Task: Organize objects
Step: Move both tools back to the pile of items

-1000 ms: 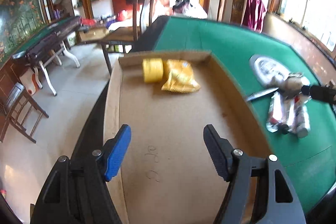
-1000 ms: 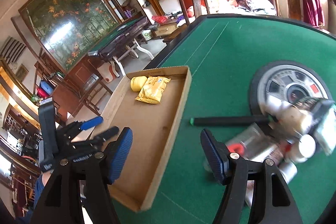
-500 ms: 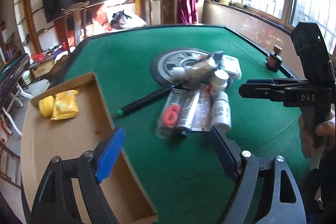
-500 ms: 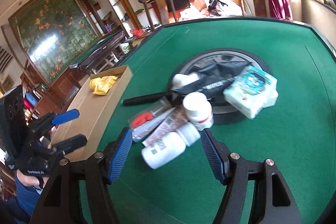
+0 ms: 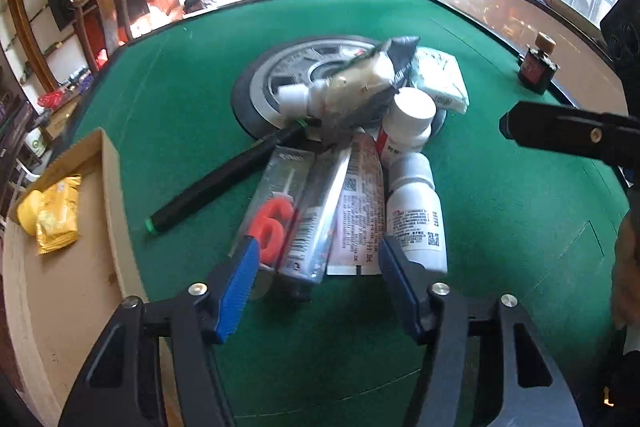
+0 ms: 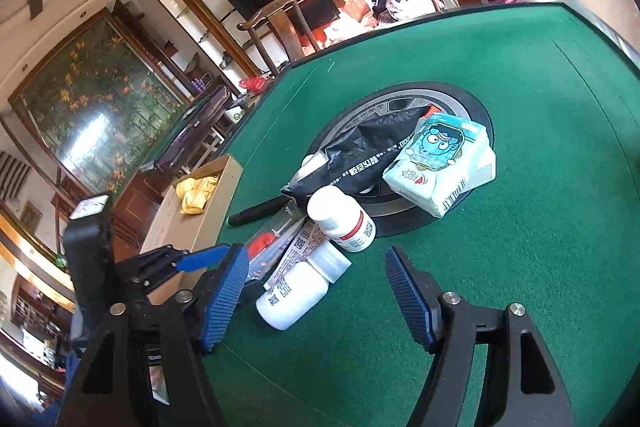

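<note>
1. Left wrist view, stock. A heap of small goods is recorded on the green tabletop, partly over a round grey disc: two white bottles, flat foil packets, a clear blister pack with an orange insert, a black pen, a tissue pack. A cardboard tray is noted at the left edge, with a yellow sachet in its far corner.

2. Left wrist view, handling. The bottles are judged light, rigid and smooth, liable to roll; hold is best taken across the body. The packets are judged thin and slippery, best pinched at an edge. The tissue pack is judged soft.

3. Left wrist view, gripper. The left gripper is held wide apart and empty, low over the near ends of the blister pack and packets; contact cannot be told.

4. Right wrist view, stock. The same heap is seen, with a black pouch laid over it and the tissue pack resting on the disc rim.

5. Right wrist view, gripper. The right gripper is spread wide and holds nothing; the lying white bottle is framed between its fingers, untouched as far as can be seen. The left gripper is visible at the left.
</note>
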Demonstrator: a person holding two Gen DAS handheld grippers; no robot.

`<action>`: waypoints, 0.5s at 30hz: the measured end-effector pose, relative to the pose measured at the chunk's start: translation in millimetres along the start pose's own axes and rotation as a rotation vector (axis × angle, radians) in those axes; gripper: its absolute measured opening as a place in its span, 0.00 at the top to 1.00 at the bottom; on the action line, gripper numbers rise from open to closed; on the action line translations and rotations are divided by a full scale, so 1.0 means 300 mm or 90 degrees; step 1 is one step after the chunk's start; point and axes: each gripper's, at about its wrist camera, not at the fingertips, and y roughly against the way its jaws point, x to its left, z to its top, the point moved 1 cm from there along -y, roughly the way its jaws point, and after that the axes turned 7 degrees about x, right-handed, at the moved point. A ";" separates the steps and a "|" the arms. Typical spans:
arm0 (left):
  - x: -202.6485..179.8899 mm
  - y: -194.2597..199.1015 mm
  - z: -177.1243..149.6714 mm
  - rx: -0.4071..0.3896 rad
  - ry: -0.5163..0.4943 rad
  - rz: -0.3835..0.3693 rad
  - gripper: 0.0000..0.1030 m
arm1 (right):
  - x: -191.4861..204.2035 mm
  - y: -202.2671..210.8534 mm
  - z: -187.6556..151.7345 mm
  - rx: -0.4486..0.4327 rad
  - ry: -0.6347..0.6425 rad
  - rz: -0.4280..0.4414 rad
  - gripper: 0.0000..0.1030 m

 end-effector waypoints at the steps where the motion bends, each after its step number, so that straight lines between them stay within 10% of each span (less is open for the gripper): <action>1: -0.001 -0.009 -0.002 0.008 0.003 -0.008 0.55 | -0.001 0.002 0.000 -0.001 -0.001 0.000 0.27; 5: -0.043 -0.009 -0.010 0.001 0.000 -0.071 0.57 | 0.007 0.007 -0.001 0.001 0.004 0.003 0.27; 15: -0.012 -0.050 -0.015 -0.002 0.052 -0.060 0.70 | 0.015 -0.064 -0.016 0.044 0.046 -0.090 0.34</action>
